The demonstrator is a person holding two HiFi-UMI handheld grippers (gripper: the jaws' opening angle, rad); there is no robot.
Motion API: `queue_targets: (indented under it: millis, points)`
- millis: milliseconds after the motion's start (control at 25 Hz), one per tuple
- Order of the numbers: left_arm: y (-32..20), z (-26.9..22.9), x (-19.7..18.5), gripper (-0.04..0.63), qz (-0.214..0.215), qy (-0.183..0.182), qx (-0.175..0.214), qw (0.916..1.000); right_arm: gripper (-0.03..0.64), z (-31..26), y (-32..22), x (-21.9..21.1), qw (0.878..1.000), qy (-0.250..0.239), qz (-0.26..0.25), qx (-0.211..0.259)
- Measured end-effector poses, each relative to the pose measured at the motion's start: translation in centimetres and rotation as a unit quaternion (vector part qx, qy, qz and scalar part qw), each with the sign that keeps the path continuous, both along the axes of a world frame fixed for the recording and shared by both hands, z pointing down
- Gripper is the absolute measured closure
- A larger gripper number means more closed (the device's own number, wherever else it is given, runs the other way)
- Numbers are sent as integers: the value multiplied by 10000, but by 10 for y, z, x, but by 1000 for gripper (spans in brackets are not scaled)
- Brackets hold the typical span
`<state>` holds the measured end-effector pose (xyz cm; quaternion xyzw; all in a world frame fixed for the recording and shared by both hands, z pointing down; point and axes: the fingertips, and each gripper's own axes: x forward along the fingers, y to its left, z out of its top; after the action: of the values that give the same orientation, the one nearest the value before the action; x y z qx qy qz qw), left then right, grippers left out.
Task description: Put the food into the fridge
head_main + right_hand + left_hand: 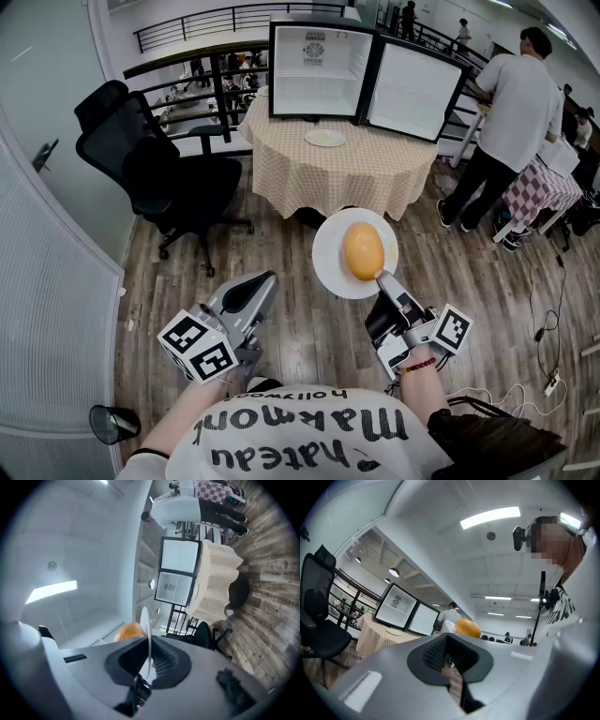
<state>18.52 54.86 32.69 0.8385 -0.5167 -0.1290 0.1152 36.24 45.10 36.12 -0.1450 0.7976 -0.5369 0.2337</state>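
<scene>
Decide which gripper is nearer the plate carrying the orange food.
Right. The right gripper has its jaws shut on the plate's near rim. The left gripper sits to the plate's left, lower in the head view, apart from it.

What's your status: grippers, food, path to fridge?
Left gripper shut, empty. Right gripper shut on plate rim, orange food on it. Fridge open on table ahead, second plate before it.

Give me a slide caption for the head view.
Right gripper pinches the rim of a white plate bearing round orange food, open fridge waiting on the checked table ahead.
</scene>
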Motion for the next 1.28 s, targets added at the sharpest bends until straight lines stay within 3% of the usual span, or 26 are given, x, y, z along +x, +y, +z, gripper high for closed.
queue_targets:
  millis: [520,760,1280]
  points:
    - [-24,-1,5,600,-45,-45,65,10000,592,-6,-23,0,9997,-163,-181,42]
    - [-44,-1,-6,600,-133,-210,80,9997,594,1,-43,-15,9993,-195,-299,-145]
    - [-163,1,-60,600,20,-167,78,9998,594,1,-151,-65,9998,-59,-129,-104]
